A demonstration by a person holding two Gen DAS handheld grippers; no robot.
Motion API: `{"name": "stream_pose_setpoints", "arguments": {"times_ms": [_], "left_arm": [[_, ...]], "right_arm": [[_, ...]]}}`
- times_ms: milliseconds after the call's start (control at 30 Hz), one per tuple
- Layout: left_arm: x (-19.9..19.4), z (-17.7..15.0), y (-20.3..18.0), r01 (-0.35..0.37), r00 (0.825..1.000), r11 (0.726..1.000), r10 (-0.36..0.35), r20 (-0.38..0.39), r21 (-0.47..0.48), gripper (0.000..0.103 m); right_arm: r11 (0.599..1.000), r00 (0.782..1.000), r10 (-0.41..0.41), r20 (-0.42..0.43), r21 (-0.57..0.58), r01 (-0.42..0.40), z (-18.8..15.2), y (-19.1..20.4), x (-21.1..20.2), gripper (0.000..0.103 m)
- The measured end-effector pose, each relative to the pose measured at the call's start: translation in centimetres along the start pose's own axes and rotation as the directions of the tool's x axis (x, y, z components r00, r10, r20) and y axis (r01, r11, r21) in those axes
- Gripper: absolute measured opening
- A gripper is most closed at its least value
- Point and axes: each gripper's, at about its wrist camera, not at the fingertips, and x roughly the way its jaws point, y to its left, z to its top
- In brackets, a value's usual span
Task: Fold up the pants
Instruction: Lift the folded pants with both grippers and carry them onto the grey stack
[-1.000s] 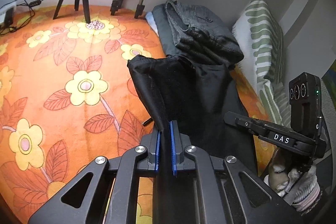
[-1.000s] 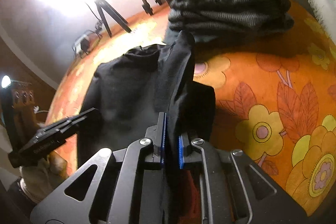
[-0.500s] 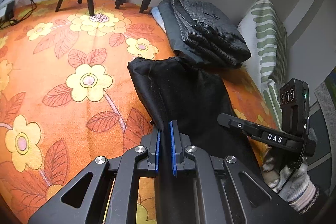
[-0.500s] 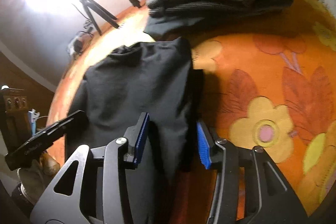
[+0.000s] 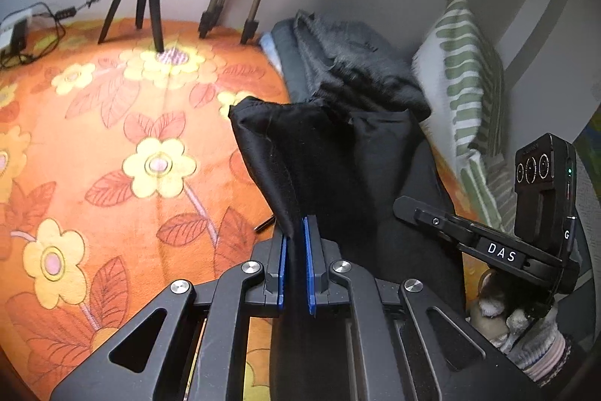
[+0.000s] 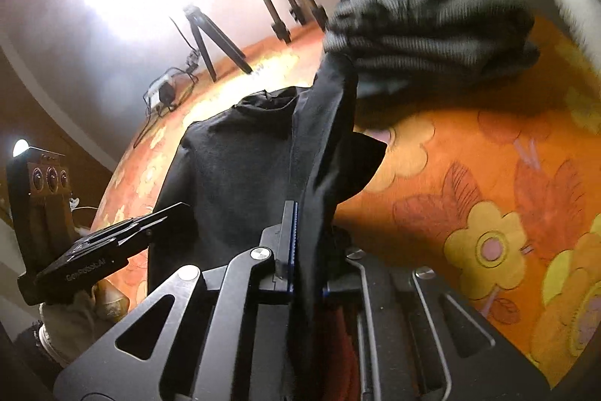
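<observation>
The black pants (image 5: 323,168) are thin cloth with a faint sheen, the folded grey pile (image 6: 428,21) is coarser ribbed cloth, the orange flowered blanket (image 5: 112,156) looks fuzzy and matt, and the left gripper (image 5: 295,262) is matt black with shiny metal screws.

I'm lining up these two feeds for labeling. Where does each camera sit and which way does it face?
Left wrist: on the left gripper, facing the black pants and pillow; right gripper and gloved hand at right.
Right wrist: on the right gripper, facing the folded grey stack; left gripper at left.
Shared: pants, stack, floral blanket, tripods.
</observation>
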Motion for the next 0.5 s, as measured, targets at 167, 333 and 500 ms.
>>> {"name": "stream_pose_setpoints", "arguments": {"times_ms": [167,333,500], "left_arm": [[-2.4,1.6,-2.0,0.035,0.997,0.999,-0.037,0.070,0.038,0.006],[-3.9,3.9,-3.7,0.066,0.989,0.995,-0.075,0.129,0.068,0.006],[-4.6,7.3,-5.5,0.092,0.978,0.992,-0.108,0.181,0.091,0.006]], "right_arm": [[0.999,0.996,-0.005,0.092,-0.035,0.008,1.3,1.3,-3.4,0.010],[0.998,0.982,-0.012,0.186,-0.063,0.024,3.3,2.2,-6.8,0.010],[0.995,0.964,-0.018,0.267,-0.087,0.043,6.3,2.7,-9.5,0.009]]}}
